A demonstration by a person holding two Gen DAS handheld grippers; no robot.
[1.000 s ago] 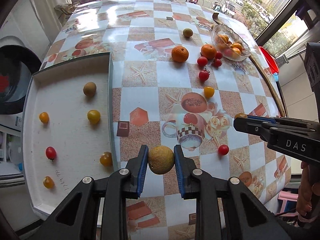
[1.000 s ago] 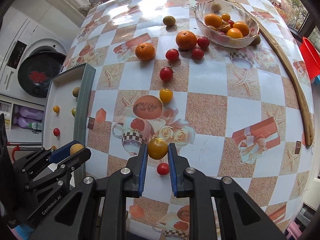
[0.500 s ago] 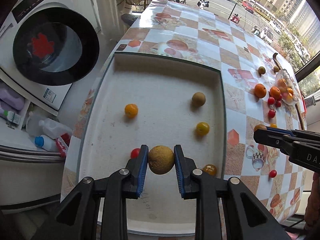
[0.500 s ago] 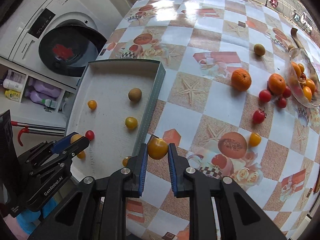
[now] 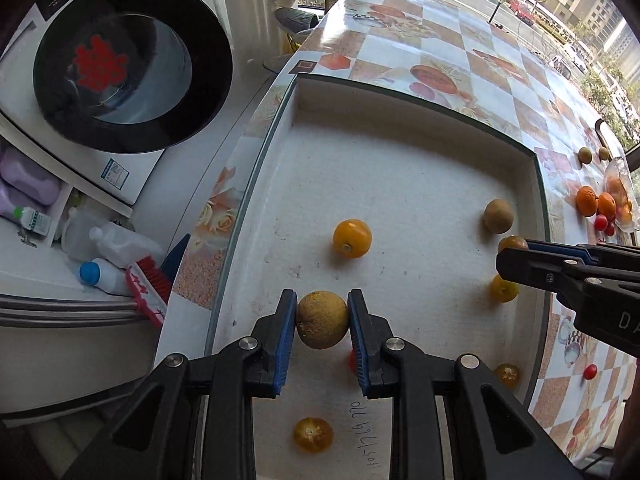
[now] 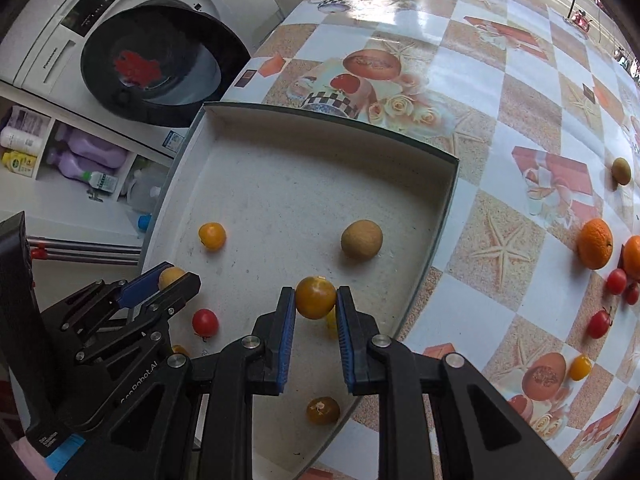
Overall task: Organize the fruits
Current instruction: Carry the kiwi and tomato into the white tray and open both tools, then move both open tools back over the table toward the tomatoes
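At the far left a washing machine (image 5: 132, 68) stands below the table edge, with bottles (image 5: 108, 248) on a shelf beside it; next to these the white tray (image 5: 400, 152) sits on the patterned tablecloth (image 6: 500, 92). Over the tray's left half the left gripper (image 5: 322, 320) points steeply down, its blue pads pressed on either side of a brownish round fruit (image 5: 322, 319) held clear above the tray floor; an orange fruit (image 5: 352, 238) lies on the tray beyond it, another (image 5: 313, 434) lies nearer the camera, and a red one (image 6: 205, 322) rests just right of the left gripper in the right wrist view, mostly hidden in the left. Further right, over the tray's right half, the right gripper (image 6: 316, 304) is clamped on an orange-yellow fruit (image 6: 315, 297); a yellow fruit beneath it is largely hidden, so whether the two touch cannot be told. A tan fruit (image 6: 361, 239) lies beyond it, near the tray's right wall; a dark orange fruit (image 6: 323, 410) lies by the near right wall. On the cloth to the right are two oranges (image 6: 595, 243), several small red tomatoes (image 6: 599, 323), a yellow tomato (image 6: 580, 367) and a greenish-brown fruit (image 6: 621, 171).
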